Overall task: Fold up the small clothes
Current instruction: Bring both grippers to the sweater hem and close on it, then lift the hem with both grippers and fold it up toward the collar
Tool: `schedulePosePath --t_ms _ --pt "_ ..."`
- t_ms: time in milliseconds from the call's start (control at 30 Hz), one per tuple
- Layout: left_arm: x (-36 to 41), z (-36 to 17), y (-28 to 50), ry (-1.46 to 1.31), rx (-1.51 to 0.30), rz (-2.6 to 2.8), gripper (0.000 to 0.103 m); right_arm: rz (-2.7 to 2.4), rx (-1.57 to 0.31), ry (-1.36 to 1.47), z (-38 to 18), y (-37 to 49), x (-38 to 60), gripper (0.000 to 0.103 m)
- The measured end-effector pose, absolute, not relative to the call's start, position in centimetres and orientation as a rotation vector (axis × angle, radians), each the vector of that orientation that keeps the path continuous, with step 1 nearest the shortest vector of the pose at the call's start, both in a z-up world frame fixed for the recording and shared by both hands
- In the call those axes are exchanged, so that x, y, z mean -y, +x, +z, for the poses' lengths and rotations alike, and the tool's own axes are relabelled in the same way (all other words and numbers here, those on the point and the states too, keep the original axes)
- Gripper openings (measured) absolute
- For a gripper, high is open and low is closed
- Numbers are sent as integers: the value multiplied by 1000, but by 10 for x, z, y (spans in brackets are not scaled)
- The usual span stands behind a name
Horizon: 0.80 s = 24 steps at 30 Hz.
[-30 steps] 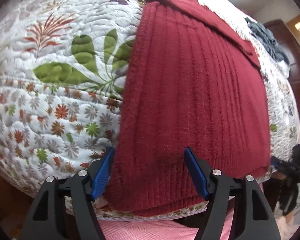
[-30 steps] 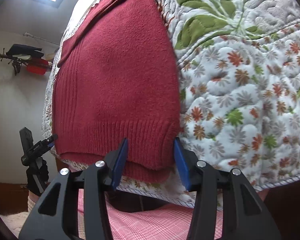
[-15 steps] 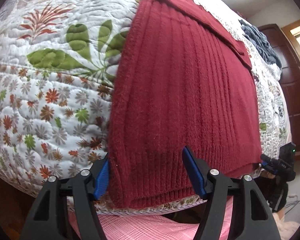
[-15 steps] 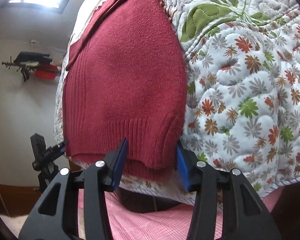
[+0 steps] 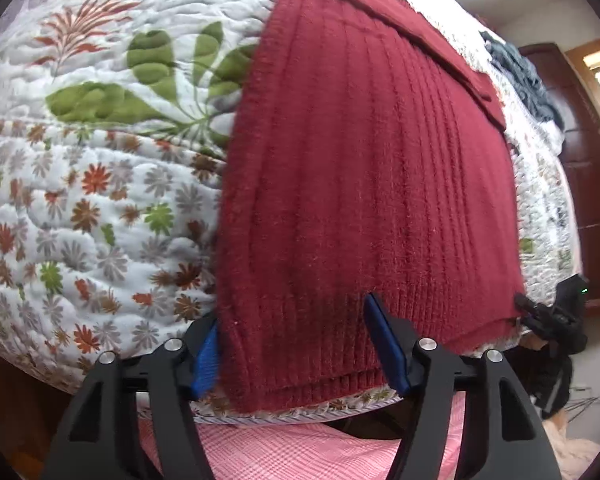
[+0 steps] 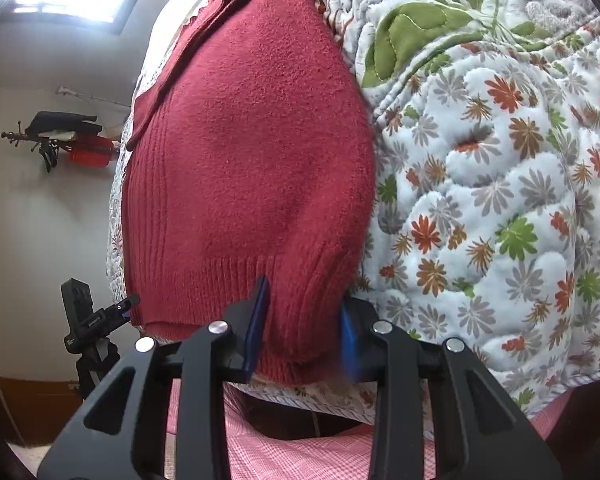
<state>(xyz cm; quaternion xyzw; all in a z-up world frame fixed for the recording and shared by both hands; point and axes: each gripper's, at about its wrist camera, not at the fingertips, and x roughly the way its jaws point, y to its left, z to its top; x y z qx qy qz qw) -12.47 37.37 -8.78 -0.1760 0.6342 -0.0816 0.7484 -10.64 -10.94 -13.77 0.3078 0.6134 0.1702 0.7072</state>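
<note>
Left wrist view first, biggest thing down: the bed, covered by a floral quilt [image 5: 100,184], with my dark red knit sweater [image 5: 364,184] spread flat along its near edge, ribbed hem hanging toward me. A heap of blue-grey clothes [image 5: 528,84] sits toward the far right corner.

What's changed: over the last second both tongs have pushed in onto the hem. My left tongs [image 5: 296,340] are spread wide around the hem's left corner, not squeezed yet. My right tongs [image 6: 302,328] have narrowed noticeably around the right corner [image 6: 312,292], fabric bunching between the pads, though I can't tell if they're fully clamped. So I reckon I'm about to lift the hem and fold it up toward the collar.

Writing: there's something on the tripod-mounted camera [image 6: 80,320], too small to read.
</note>
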Motion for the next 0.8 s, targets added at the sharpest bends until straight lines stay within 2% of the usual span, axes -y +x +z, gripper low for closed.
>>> schedulePosePath --t_ms 67,133,167,200,233,300,500,567,800 --pt "-369 -85 -125 -350 -1385 -158 59 385 -1359 680 -136 -106 108 22" --pt "-369 -80 -125 -343 -1379 -152 38 408 -1345 690 -130 -105 108 17" --pt "-371 -78 -124 -359 -1375 -153 34 423 -1335 691 -126 -103 105 15" --pt "-373 -76 -123 -373 -1372 -148 23 432 -1326 692 -122 -101 102 15" --pt "-376 -73 -123 -383 -1367 -150 17 447 -1313 697 -118 -99 102 14" --pt "-382 -66 -122 -426 -1345 -173 10 484 -1282 723 -107 -94 102 14" --pt "-398 -28 -104 -518 -1225 -230 9 561 -1185 799 -73 -64 107 14" --pt "-402 -20 -91 -534 -1191 -227 9 570 -1156 826 -65 -50 111 6" --pt "-413 -21 -27 -625 -1150 -209 9 534 -1171 833 -66 13 119 6"
